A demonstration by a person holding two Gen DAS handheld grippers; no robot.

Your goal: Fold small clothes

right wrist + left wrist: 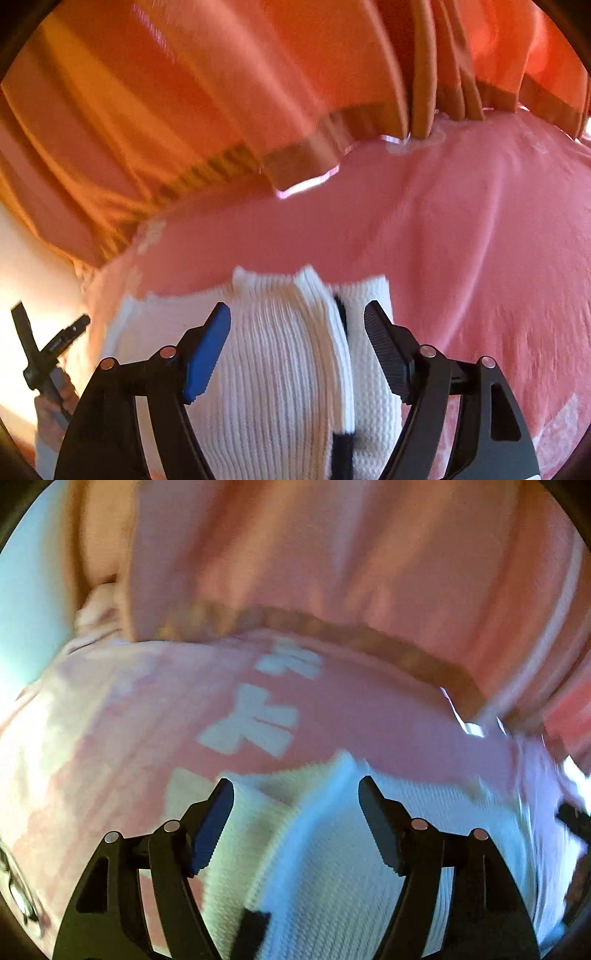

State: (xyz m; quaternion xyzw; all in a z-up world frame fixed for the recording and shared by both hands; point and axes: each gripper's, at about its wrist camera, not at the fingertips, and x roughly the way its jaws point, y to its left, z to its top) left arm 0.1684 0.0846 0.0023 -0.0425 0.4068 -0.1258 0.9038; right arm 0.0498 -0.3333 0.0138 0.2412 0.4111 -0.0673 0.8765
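A white ribbed knit garment [332,849] with a black trim patch [251,934] lies on a pink cover [110,720]. My left gripper [295,786] hovers over the garment's far edge, jaws wide apart. A raised fold sits between the pads, which do not press on it. In the right wrist view the same white garment [280,350] shows a black strip [341,314] along a fold. My right gripper [297,310] is open above that edge, the fabric loose between its fingers. At the far left a hand holds the left gripper [48,350].
The pink cover [461,240] carries large white printed characters [255,720] beyond the garment. An orange curtain with a brown hem [221,92] hangs just behind the cover's far edge [332,627]. Both views are blurred.
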